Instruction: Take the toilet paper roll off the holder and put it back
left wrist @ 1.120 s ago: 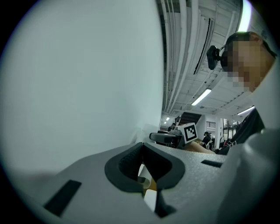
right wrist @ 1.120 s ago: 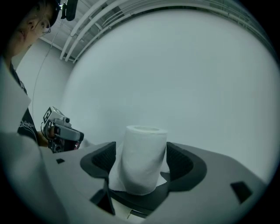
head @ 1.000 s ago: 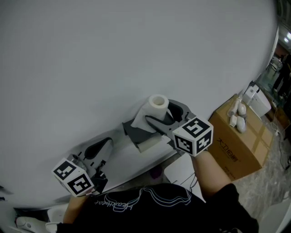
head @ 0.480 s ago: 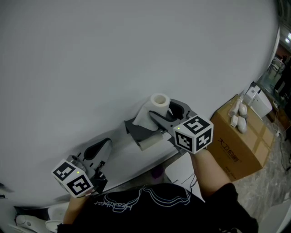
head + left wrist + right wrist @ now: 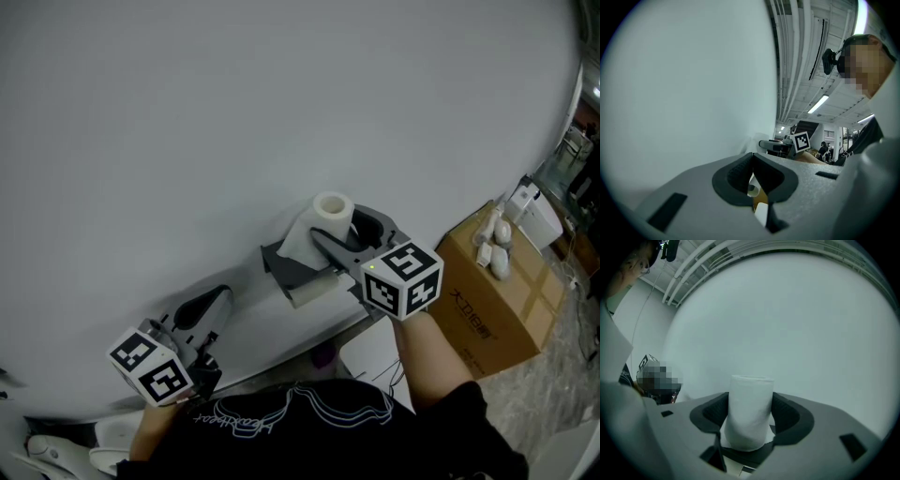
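Currently the right gripper (image 5: 750,414) is clamping the white toilet paper roll (image 5: 319,223), its jaws having just been closing, and both dark pads are now pressing against the roll's soft sides. The roll is standing upright on the grey holder (image 5: 284,269) fixed to the pale grey wall (image 5: 281,112). The left gripper (image 5: 753,164) is hanging low and well apart from all this, with its jaws together on nothing. The main risk lies in the grip itself. The pads are bearing on yielding paper, so the roll is likely squashing slightly and could slide or tilt between them as it is being lifted. Whether a peg is running up through the core is hidden, so pulling sideways and not straight up could be jamming the roll against the holder or tugging the mount. A loose sheet (image 5: 291,247) is hanging down on the side nearer the left gripper. It could be catching on the holder's edge and unwinding or tearing as the roll comes away. Squeezing harder would be denting the tube and making it awkward to put back.
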Tool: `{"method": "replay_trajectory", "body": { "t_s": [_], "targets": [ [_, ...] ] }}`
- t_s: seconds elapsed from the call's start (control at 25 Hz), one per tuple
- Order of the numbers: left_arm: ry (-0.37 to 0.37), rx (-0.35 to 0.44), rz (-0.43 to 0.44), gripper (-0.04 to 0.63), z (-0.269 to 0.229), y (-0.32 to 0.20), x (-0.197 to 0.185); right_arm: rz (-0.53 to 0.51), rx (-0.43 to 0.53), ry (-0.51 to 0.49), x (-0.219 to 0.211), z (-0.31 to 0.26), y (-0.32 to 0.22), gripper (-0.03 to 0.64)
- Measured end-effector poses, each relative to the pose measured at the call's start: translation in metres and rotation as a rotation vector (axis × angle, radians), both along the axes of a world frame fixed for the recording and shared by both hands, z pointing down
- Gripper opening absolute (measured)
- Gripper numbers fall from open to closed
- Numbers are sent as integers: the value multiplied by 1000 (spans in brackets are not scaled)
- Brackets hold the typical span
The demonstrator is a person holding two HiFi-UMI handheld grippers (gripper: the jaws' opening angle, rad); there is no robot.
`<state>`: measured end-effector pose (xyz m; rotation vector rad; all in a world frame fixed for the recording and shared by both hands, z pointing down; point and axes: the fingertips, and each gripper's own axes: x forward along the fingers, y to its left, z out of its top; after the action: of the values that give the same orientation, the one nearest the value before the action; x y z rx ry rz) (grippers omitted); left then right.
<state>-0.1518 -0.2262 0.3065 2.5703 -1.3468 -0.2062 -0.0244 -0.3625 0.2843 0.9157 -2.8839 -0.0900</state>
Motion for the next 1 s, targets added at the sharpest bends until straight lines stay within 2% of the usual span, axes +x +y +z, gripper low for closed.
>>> {"method": "replay_trajectory", "body": {
  "t_s": [0.48,1.0],
  "targets": [
    [20,-3,17,5,0,4,3,16,57,-92,16,-36,28,284],
    [19,1,131,5,-2,15,43,130,145,-167,79,-75,84,285]
  ]
}}
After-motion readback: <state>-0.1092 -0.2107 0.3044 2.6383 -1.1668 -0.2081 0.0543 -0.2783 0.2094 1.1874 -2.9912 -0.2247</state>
